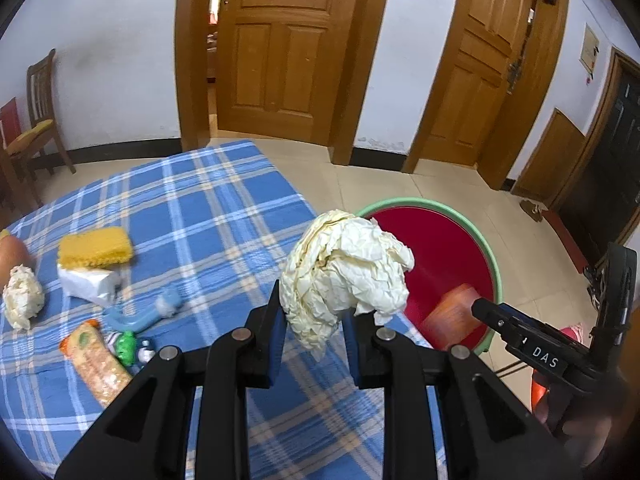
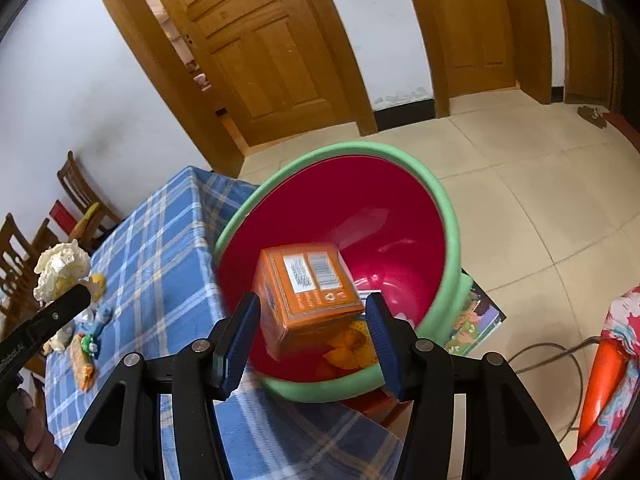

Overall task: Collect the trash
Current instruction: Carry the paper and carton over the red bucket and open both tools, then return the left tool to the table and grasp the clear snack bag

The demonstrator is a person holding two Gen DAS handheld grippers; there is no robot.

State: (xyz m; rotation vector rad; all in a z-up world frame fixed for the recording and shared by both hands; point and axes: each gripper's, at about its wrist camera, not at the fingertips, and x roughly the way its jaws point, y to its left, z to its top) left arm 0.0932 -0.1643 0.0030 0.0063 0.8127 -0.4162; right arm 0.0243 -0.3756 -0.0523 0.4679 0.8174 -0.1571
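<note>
My left gripper [image 1: 310, 322] is shut on a crumpled cream paper ball [image 1: 344, 276], held above the table's right edge beside the bin. The red bin with a green rim [image 2: 450, 240] stands just right of the table. My right gripper [image 2: 310, 300] hangs over the bin's mouth, and an orange carton [image 2: 308, 300] sits tilted between its blue pads. A thin gap shows at each side of the carton, and it looks blurred while the fingers stay sharp. In the left wrist view, the right gripper [image 1: 486, 314] appears with the blurred carton [image 1: 452, 314] at its tip.
On the blue checked tablecloth [image 1: 192, 216] lie a yellow sponge [image 1: 94, 247] on a white packet, another paper wad [image 1: 22, 296], a snack wrapper [image 1: 96, 356] and small toys. Wooden chairs [image 1: 40, 116] stand at the far left. A cable [image 2: 560, 356] and a picture book lie on the tiled floor.
</note>
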